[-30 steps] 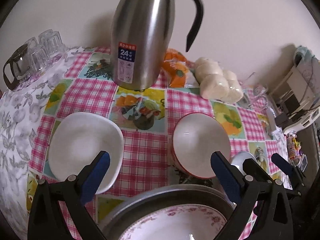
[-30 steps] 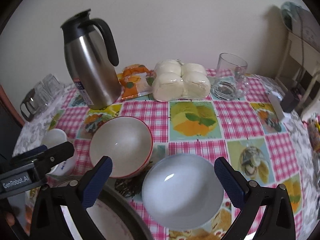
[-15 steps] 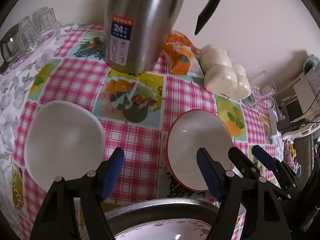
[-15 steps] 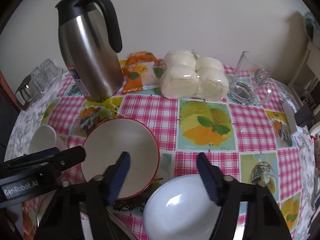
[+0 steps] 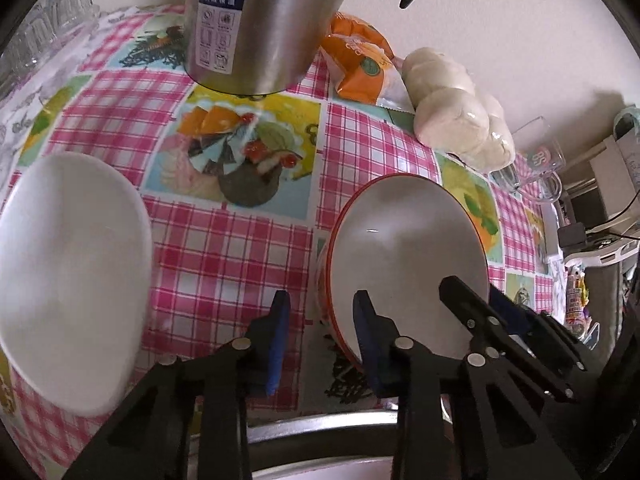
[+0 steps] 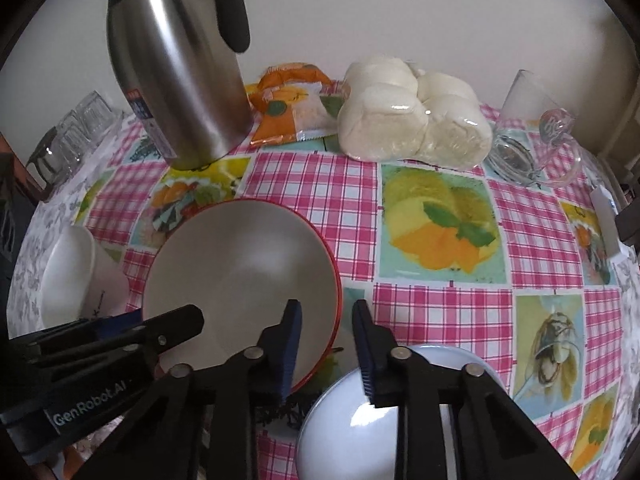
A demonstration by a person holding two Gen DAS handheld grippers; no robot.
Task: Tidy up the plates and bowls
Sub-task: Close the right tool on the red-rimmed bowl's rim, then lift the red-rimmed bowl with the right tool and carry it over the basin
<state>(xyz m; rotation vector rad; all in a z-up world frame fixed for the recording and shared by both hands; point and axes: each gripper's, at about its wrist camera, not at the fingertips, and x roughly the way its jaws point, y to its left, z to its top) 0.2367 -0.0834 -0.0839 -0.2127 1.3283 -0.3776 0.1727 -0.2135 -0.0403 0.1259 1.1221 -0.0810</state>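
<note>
Round red-rimmed cream ceramic bowl (image 6: 240, 280), upright, centre; squarish white bowl (image 5: 68, 280) to its left; pale-blue round bowl (image 6: 340, 432) nearer, right.

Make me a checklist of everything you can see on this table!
Surface: checked cloth with fruit pictures.
Job's things: red bowl in the middle; white bowl to its left; blue bowl near its right.
Clutter: steel jug, orange packet, wrapped buns, glass mug, glasses, pan at the near edge.
Grippers: left gripper and right gripper are both closing, each with the red bowl's rim between its fingers, on opposite sides; not pinched yet.
Cables: wires by the shelf, off the table.
Surroundings: plain wall; shelf with devices.
</note>
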